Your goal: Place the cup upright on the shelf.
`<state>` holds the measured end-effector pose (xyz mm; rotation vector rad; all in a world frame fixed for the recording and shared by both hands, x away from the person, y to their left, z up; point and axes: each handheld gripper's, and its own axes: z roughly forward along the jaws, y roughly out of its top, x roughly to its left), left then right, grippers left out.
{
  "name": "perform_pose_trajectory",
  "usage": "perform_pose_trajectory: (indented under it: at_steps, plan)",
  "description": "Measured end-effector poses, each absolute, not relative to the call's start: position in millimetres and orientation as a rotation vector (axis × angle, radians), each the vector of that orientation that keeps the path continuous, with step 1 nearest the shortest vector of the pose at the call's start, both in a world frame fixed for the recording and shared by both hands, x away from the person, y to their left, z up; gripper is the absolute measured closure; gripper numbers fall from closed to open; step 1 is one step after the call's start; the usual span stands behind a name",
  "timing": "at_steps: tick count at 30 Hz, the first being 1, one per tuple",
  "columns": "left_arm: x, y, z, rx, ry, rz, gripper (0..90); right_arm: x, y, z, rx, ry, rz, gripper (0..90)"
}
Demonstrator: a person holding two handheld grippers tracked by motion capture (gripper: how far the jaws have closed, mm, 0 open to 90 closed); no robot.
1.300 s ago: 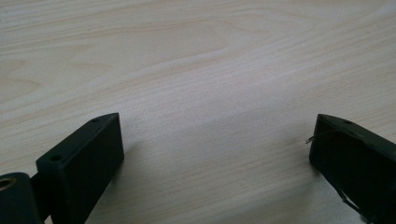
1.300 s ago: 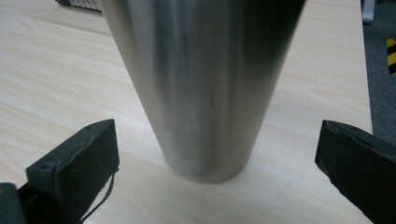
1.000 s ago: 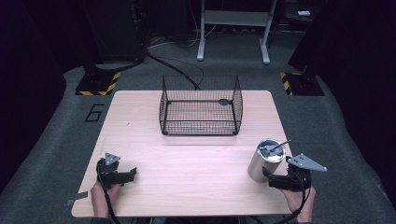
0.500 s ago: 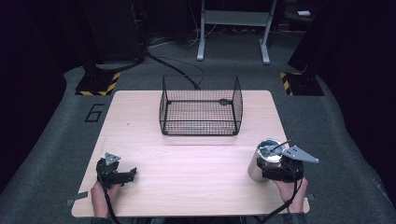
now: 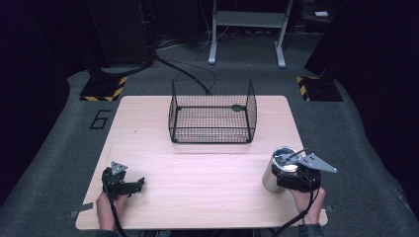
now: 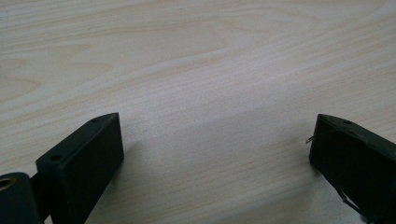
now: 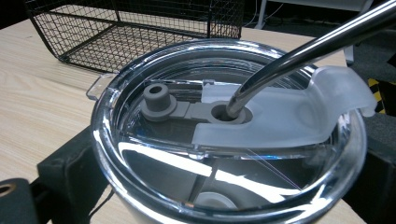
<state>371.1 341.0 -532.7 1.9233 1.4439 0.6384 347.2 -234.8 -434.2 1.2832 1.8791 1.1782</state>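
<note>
On the near right part of the wooden table (image 5: 207, 173), seen from the high view, the right gripper (image 5: 291, 180) had moved in from the table's right edge over the last second and now stood against the steel tumbler (image 5: 279, 170), its jaws on either side of the body. That suggested the grasp was about made and a lift could follow, likely toward the wire basket (image 5: 212, 112) at the far middle of the table, well apart from the tumbler. The basket looked empty apart from a small dark tab on its far wall. The left gripper (image 5: 129, 186) had not shifted; it rested near the front left edge, jaws spread wide, holding nothing.

From the left gripper view, both black jaws stood far apart over bare wood (image 6: 201, 93), with nothing between them.

From the right gripper view, the tumbler (image 7: 229, 135) sat upright between the jaws, which flanked it closely at either side; whether they already pressed its wall I could not tell. A clear lid (image 7: 140, 140) closed the tumbler, and a metal straw (image 7: 299, 51) ran slanting down through the lid's grey port. What liquid, if any, lay inside could not be made out. The wire basket (image 7: 135, 32) stood behind.
</note>
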Motion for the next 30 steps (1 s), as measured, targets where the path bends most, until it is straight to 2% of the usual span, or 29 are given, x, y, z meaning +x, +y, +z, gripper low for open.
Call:
perform_pose_trajectory:
  at_steps: [10,30]
  plan:
    - [371.0,341.0,-532.5,1.924,1.445,0.638,2.9,346.4,-235.0,-433.7,1.268,1.875,1.187,3.7]
    - [371.0,341.1,-532.5,1.924,1.445,0.638,2.9,357.4,-215.9,-400.6,1.18,1.923,1.258,3.8]
